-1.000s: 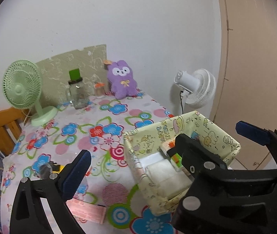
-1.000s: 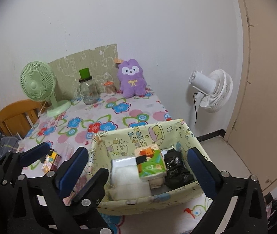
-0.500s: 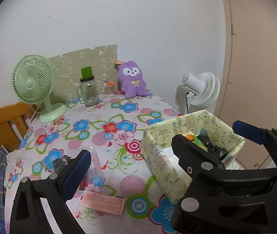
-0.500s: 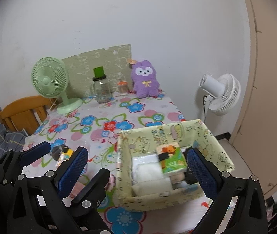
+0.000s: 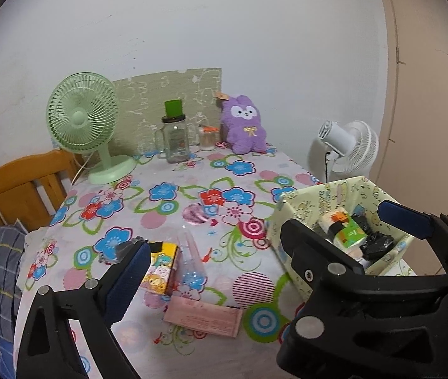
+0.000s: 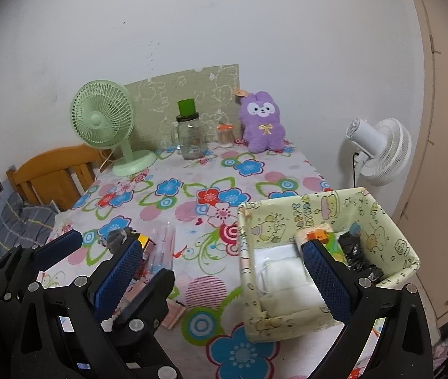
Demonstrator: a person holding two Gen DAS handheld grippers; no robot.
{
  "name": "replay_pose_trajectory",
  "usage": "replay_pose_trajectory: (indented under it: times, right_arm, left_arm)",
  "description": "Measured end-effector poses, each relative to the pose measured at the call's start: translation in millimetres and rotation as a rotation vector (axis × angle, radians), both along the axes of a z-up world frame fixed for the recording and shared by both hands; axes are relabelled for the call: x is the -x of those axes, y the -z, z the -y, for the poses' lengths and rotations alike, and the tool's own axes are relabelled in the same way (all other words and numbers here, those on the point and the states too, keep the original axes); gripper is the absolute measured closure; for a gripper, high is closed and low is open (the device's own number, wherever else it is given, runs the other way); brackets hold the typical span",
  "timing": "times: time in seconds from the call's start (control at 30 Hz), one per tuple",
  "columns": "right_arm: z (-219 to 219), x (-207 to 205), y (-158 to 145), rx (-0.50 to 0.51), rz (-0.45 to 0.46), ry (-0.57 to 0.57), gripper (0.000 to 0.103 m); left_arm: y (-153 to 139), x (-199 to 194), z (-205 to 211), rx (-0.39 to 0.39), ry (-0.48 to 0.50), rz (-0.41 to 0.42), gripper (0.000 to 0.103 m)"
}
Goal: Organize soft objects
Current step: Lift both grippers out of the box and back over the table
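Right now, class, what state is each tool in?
Left tool: open, holding nothing.
Right tool: open, holding nothing.

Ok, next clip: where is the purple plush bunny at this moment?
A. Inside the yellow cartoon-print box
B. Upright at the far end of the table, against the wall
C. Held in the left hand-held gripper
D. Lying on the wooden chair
B: the purple plush bunny stands upright at the table's far end, beside the small jar, away from the yellow cartoon-print box.
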State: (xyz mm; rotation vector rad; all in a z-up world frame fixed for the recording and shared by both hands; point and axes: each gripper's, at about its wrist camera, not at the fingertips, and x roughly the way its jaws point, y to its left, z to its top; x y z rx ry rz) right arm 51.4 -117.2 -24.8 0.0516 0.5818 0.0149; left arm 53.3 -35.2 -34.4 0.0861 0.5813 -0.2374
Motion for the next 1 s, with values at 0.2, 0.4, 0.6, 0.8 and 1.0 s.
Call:
replay_pose_trajectory:
  times: [0.2,0.4,0.6,0.8,1.0]
  right_arm:
    - [-12,-3,9,-0.015,-0.004,-0.035,0.000]
    - [-26,-6,19,-0.027,0.003,-0.066,0.000]
    - [-40,-11,30,-0.007,-0.014,-0.090,0.000]
    - [-52,-15,39,0.021,-0.018,-0.111,0.000]
    - [-64,-23,50,0.027,-0.047,-0.146,0.000]
  left_arm:
    - [6,-1,-13,-0.013,-0.018,-0.007,0.004]
    - [15,-1,-25,-0.033,-0.043,-0.008,0.004]
    - [28,-3,-39,-0.027,-0.059,-0.035,0.004]
    - [39,-8,-53,-0.027,-0.088,-0.057,0.004]
    - [51,-14,-65,-0.025,-0.116,-0.090,0.004]
